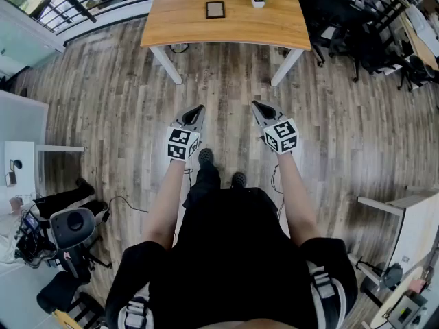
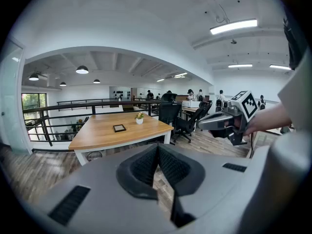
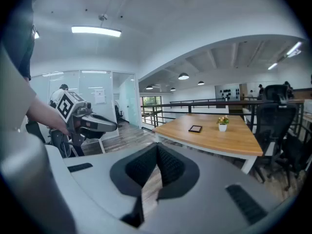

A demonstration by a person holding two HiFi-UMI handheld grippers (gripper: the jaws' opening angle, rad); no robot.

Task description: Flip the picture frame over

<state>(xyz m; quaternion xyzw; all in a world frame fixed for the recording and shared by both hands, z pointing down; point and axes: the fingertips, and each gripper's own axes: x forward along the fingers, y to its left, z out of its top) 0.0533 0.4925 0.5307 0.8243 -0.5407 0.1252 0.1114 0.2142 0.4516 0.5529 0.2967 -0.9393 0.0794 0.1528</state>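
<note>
The picture frame (image 1: 215,9) lies flat on a light, smooth wooden tabletop (image 1: 185,27) with rounded corners and slanted white legs, near the middle of the board and towards its far side. It is a small rectangle with a thin dark border around a paler grey inner panel that faces up; whether this is the front or the back cannot be told. From the head view it looks almost square, so its long axis cannot be made out. Its edges run roughly parallel to the edges of the tabletop. Near it on the right, apart from it, stands a small white pot (image 1: 258,3) of yellow and pink flowers. The person stands well back from the table on a floor (image 1: 343,129) of grey-brown wooden planks, bare forearms stretched forward. The left hand-held gripper (image 1: 198,108) and the right hand-held gripper (image 1: 256,105) are smooth grey shells, each carrying a cube with black-and-white square markers, and both point towards the table, tilted slightly down over the floor. In each gripper view the black ribbed pads are pressed together at the tips with nothing between them. Black office chairs (image 1: 343,19) crowd the space to the right of the table, and a dark metal railing (image 1: 89,2) runs beyond its left corner.
</note>
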